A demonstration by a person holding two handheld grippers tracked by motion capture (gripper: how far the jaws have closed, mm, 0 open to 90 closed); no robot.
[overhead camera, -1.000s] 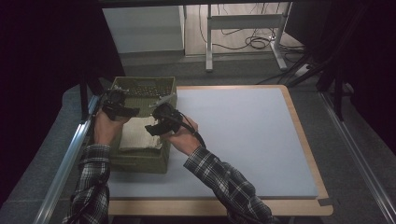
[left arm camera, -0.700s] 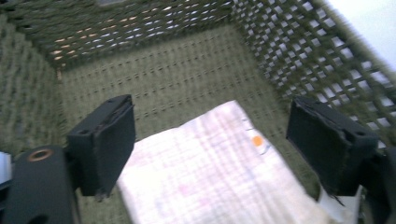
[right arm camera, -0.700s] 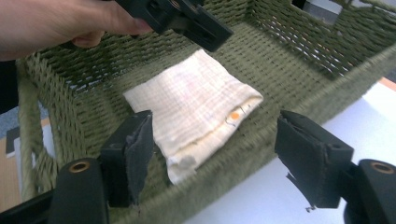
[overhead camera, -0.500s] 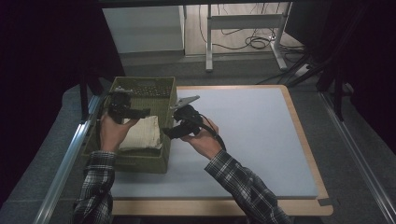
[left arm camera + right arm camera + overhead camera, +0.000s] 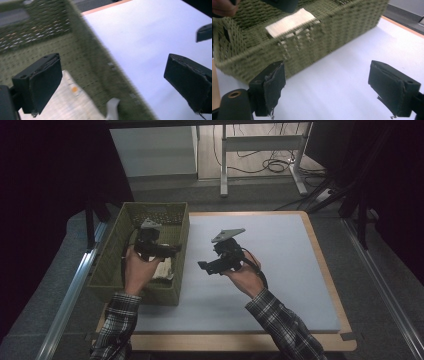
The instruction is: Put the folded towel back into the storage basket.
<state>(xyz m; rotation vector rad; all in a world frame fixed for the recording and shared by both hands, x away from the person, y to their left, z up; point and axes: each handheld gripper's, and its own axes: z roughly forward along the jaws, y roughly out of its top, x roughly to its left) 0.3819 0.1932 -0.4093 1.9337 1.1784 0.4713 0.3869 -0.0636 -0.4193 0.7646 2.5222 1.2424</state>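
The folded cloth (image 5: pixel 164 270) lies flat in the near part of the basket (image 5: pixel 116 251), its long side along the basket's length. The left gripper (image 5: pixel 172 249) hovers directly above it, jaws spread and empty. The right gripper (image 5: pixel 204 266), also spread, is outside over the white mat (image 5: pixel 280 265), so the left is nearer.

Left gripper (image 5: pixel 172 249) over green basket (image 5: pixel 116 265), right gripper (image 5: pixel 204 267) above white mat (image 5: pixel 280 265).

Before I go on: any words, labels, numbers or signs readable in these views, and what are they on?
None can be read.
The folded cream cloth in the green woven basket carries a small orange dot and faint marks: too blurred to tell whether they are print.
The left tool, the right tool and the white mat show no lettering.
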